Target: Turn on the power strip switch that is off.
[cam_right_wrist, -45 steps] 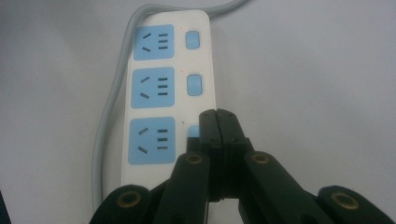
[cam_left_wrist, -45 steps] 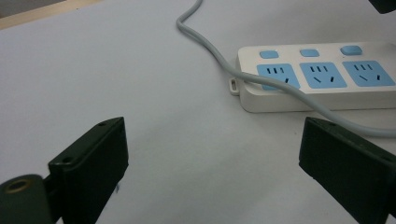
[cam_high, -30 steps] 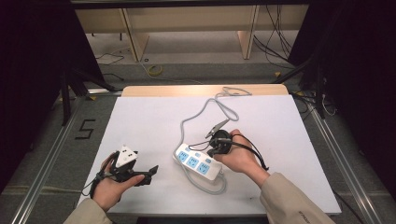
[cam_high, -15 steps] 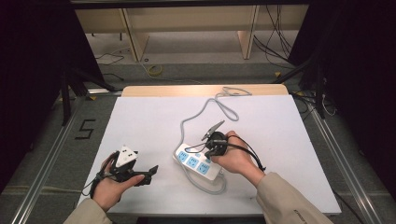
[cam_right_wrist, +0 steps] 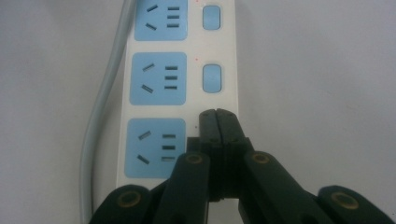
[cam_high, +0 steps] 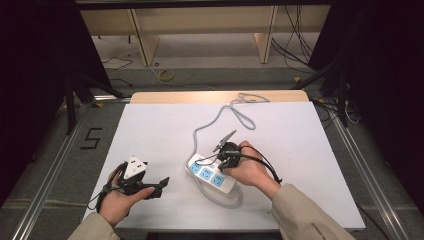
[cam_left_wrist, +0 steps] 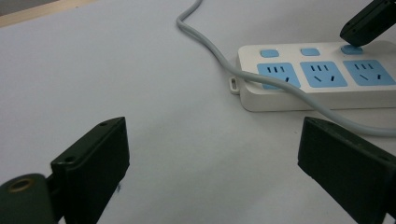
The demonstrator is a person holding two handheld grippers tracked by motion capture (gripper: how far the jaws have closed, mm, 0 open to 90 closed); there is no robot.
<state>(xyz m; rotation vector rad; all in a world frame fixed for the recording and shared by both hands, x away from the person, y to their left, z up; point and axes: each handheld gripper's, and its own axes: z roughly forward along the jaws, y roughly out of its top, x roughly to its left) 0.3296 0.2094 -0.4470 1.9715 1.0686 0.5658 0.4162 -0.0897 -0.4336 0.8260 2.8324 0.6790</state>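
A white power strip (cam_high: 212, 176) with three blue sockets lies on the white table (cam_high: 150, 130), front of centre. Its grey cable (cam_high: 216, 119) runs to the back edge and also loops across the strip (cam_left_wrist: 280, 86). My right gripper (cam_high: 224, 167) is shut, and its tips (cam_right_wrist: 217, 116) rest on the switch beside the nearest socket (cam_right_wrist: 155, 147). That blue switch (cam_left_wrist: 351, 49) is partly visible under the black tip in the left gripper view. The other two switches (cam_right_wrist: 211, 78) are uncovered. My left gripper (cam_high: 159, 187) sits open at the front left, its jaws wide apart (cam_left_wrist: 215, 158) and holding nothing.
The cable coils in a loop (cam_high: 248, 98) at the table's wooden back edge and curls around the strip's near side (cam_high: 225, 204). Bare white table (cam_left_wrist: 140, 70) lies between my left gripper and the strip. Shelving legs and loose cables sit on the floor behind.
My right gripper has shifted slightly left and down onto the strip's switch. The left hand and its gripper have stayed put.
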